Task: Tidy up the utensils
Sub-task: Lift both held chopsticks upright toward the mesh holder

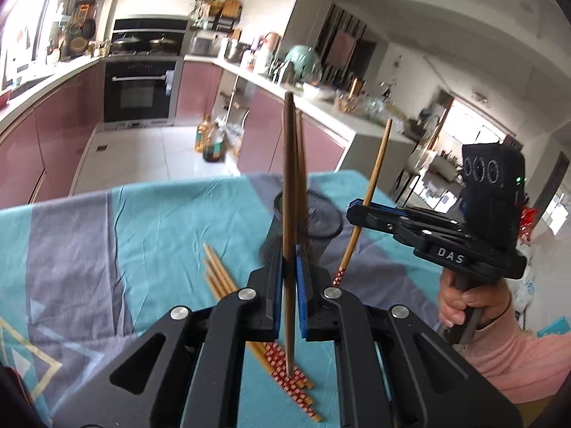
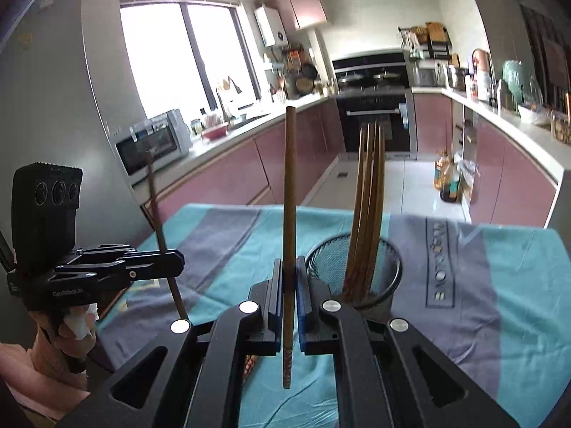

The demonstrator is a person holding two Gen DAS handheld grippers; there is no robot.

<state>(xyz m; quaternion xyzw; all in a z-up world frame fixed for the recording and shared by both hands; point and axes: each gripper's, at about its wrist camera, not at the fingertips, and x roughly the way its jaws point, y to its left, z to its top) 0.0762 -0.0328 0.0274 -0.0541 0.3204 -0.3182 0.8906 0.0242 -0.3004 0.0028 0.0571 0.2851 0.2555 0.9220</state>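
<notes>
**Two grippers, each clamped on one chopstick above the cloth-covered table**

The left gripper (image 1: pixel 288 267) is clenched on a single wooden chopstick (image 1: pixel 288 178), which stands nearly upright between its blue pads; the plain end rises above the jaws and the red-patterned end hangs below them, clear of the cloth. The right gripper (image 2: pixel 289 278) likewise grasps one chopstick (image 2: pixel 289 185), held upright, its patterned end pointing down below the jaws. In the left wrist view the right gripper (image 1: pixel 357 208) appears to the right of the left one, its chopstick (image 1: pixel 376 164) slightly tilted. In the right wrist view the left gripper (image 2: pixel 176 260) appears to the left, its chopstick (image 2: pixel 157 207) also tilted.

Beneath and just left of the left gripper, a bundle of loose chopsticks (image 1: pixel 223 278) lies flat on the tablecloth (image 1: pixel 142 235), plain ends pointing away and patterned ends toward the camera. Just beyond both grippers stands a black mesh holder (image 2: pixel 387 267), upright on the cloth, with several chopsticks (image 2: pixel 367 196) standing in it; in the left view the holder (image 1: pixel 323 221) sits directly behind the held stick.

A hand (image 1: pixel 467 303) with a pink sleeve (image 1: pixel 521 360) grips the right tool's handle. Farther off are pink kitchen cabinets (image 2: pixel 228 174), an oven (image 1: pixel 139 89) and bottles on the floor (image 1: pixel 210 139).
</notes>
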